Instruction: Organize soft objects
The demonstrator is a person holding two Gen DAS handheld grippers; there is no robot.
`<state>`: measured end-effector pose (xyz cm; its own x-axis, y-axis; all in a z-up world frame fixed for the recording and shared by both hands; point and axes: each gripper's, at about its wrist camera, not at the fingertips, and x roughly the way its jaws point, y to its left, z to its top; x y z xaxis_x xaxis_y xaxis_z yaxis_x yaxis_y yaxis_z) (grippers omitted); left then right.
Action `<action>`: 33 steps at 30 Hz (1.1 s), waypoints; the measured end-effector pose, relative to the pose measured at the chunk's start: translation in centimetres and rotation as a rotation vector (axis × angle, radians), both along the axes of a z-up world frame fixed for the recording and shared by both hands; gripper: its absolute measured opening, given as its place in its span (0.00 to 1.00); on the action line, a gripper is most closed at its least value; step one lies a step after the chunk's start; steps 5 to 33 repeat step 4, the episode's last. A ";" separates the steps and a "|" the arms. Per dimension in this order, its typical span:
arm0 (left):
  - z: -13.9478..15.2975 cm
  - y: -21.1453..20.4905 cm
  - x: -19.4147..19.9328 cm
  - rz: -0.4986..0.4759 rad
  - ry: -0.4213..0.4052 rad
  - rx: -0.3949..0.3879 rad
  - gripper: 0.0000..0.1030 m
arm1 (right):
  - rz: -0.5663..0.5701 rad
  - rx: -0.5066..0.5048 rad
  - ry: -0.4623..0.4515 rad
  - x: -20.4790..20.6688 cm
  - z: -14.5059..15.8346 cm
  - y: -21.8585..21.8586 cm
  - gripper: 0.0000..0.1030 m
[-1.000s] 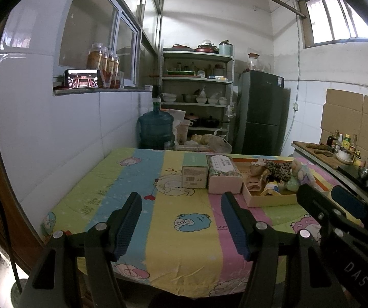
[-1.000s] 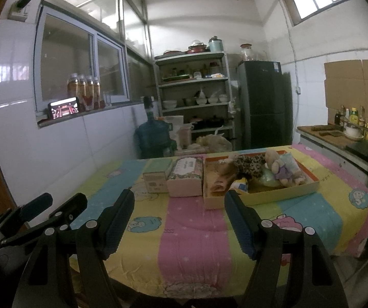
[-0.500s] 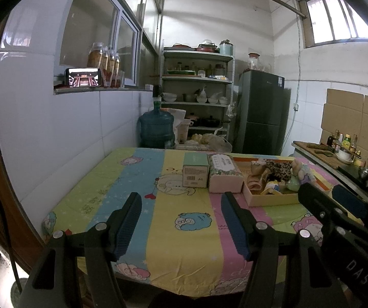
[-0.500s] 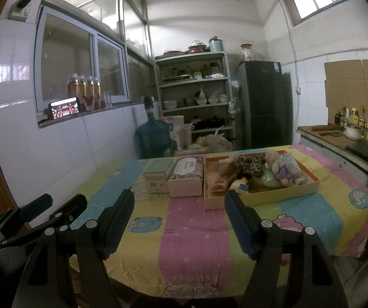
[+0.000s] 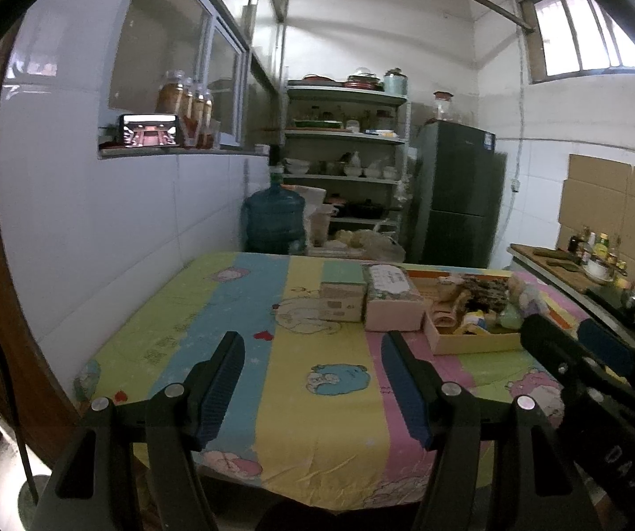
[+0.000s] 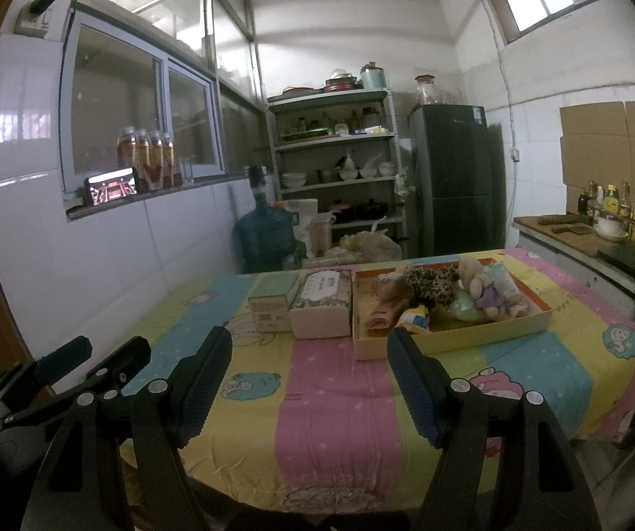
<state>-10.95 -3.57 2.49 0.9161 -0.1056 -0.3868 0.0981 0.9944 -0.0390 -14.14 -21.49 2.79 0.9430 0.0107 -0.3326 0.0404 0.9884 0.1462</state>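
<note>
A shallow yellow tray [image 6: 485, 335] [image 5: 472, 341] stands on the far right of the striped tablecloth [image 6: 339, 380]. It holds several soft things: a leopard-print plush [image 6: 432, 281], a small bear in purple [image 6: 485, 292], a pale green soft lump [image 6: 466, 305] and folded pinkish cloth [image 6: 377, 316]. My left gripper [image 5: 313, 360] is open and empty over the table's near edge. My right gripper [image 6: 306, 358] is open and empty, near the front edge, short of the tray.
A pink tissue box [image 6: 322, 305] and a small green carton [image 6: 271, 303] stand left of the tray. Behind the table are a water jug [image 6: 266, 234], shelves [image 6: 335, 168] and a dark fridge [image 6: 454, 177]. A counter with bottles [image 6: 601, 221] runs along the right wall.
</note>
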 end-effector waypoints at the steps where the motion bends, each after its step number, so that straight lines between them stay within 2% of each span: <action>1: 0.0 0.1 -0.1 0.003 -0.002 0.003 0.62 | 0.000 0.000 0.001 0.0 0.0 0.0 0.72; 33: -0.1 0.3 -0.2 0.004 0.001 0.000 0.62 | 0.003 0.006 0.005 0.1 0.1 0.0 0.72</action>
